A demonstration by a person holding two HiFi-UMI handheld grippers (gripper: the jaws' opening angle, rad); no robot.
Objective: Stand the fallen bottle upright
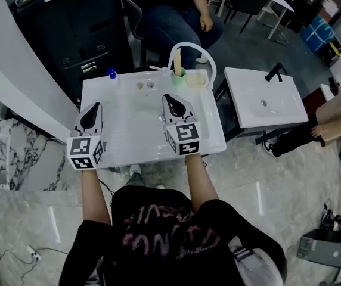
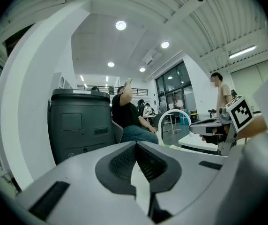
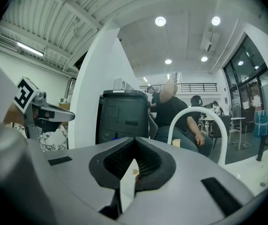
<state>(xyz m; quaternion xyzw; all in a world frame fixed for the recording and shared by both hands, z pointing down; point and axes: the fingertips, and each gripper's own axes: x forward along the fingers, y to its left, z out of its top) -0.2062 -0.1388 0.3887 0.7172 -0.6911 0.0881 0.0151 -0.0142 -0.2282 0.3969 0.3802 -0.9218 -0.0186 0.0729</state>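
Observation:
A clear bottle with a blue cap (image 1: 111, 74) is at the back left corner of the white basin top (image 1: 135, 142); it looks upright from above, though its body is hard to make out. My left gripper (image 1: 96, 105) hovers over the basin's left edge, well in front of the bottle, jaws together and empty. My right gripper (image 1: 166, 96) is over the middle of the basin, also shut and empty. In the left gripper view the closed tips (image 2: 135, 145) hold nothing. The right gripper view shows its tips (image 3: 134, 140) touching, with nothing between them.
A white arched faucet (image 1: 209, 61) rises at the basin's back right, beside a green cup (image 1: 179, 72) holding a stick. A dark cabinet (image 1: 75, 28) stands behind the basin, and a seated person (image 1: 176, 16) is beyond it. A second white basin (image 1: 260, 100) lies to the right.

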